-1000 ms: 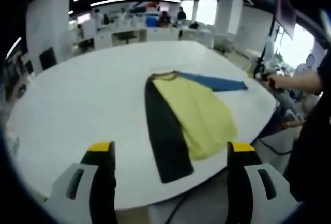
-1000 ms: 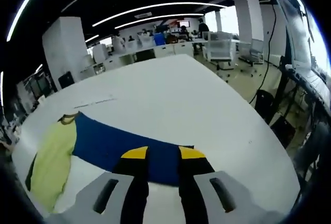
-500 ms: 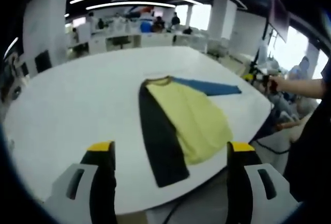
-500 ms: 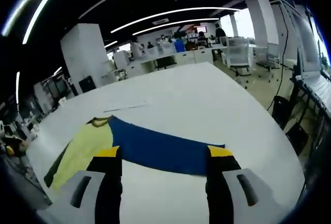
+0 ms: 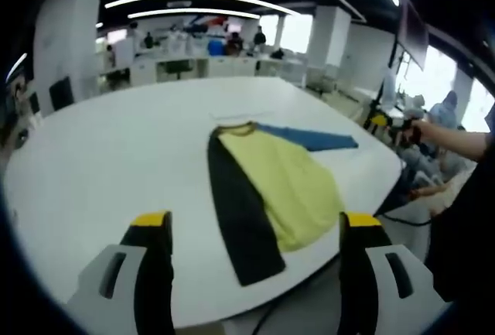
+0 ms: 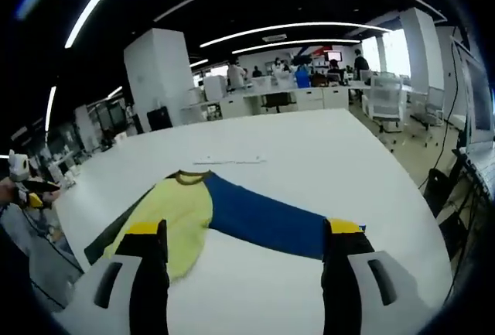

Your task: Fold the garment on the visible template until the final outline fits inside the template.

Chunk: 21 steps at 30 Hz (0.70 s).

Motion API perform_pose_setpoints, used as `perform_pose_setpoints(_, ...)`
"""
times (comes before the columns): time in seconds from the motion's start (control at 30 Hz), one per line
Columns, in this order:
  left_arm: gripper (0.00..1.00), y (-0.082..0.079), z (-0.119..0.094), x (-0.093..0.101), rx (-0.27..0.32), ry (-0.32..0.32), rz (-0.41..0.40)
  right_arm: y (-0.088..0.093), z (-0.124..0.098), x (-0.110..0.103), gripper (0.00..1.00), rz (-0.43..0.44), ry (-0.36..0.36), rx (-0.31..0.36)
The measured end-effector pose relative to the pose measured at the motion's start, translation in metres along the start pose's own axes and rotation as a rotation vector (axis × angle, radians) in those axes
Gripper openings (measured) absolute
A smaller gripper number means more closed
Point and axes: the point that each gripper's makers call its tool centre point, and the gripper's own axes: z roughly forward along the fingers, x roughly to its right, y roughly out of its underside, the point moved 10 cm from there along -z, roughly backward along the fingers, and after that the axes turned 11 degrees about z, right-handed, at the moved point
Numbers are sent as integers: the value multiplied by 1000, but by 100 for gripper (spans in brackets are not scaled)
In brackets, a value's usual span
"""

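Note:
A long-sleeved shirt lies flat on the white table (image 5: 116, 149): yellow body (image 5: 282, 184), black sleeve (image 5: 236, 211) along one side, blue sleeve (image 5: 309, 137) stretched out to the other. My left gripper (image 5: 247, 230) hovers open over the table's near edge, short of the shirt's hem. In the right gripper view the yellow body (image 6: 174, 215) and blue sleeve (image 6: 267, 219) lie ahead; my right gripper (image 6: 244, 238) stands open above the sleeve's cuff end, holding nothing. The right gripper (image 5: 387, 124) also shows at the far right of the left gripper view, in a person's hand.
A faint template line (image 6: 230, 162) marks the table beyond the collar. Desks, chairs and people fill the office behind. The other gripper (image 6: 22, 180) and a hand show at the left edge. The table edge (image 5: 363, 196) runs close to the shirt's hem.
My right gripper opened, let go of the blue sleeve's cuff and pulled back. The sleeve now lies flat. The left view shifted slightly; its gripper stays open.

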Motion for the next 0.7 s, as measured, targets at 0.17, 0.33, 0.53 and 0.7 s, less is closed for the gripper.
perform_pose_setpoints(0.17, 85, 4, -2, 5, -13, 8, 6, 5, -1, -14, 85, -5, -65, 14)
perform_pose_setpoints(0.33, 85, 9, -3, 4, -42, 12, 19, 21, 0, -33, 99, -16, -123, -3)
perform_pose_setpoints(0.53, 85, 11, -1, 4, -44, 16, 22, 40, -11, -46, 100, -4, -168, -55)
perform_pose_setpoints(0.7, 85, 11, 1, 7, -50, 31, 29, 47, -19, -48, 100, -20, -172, -58)
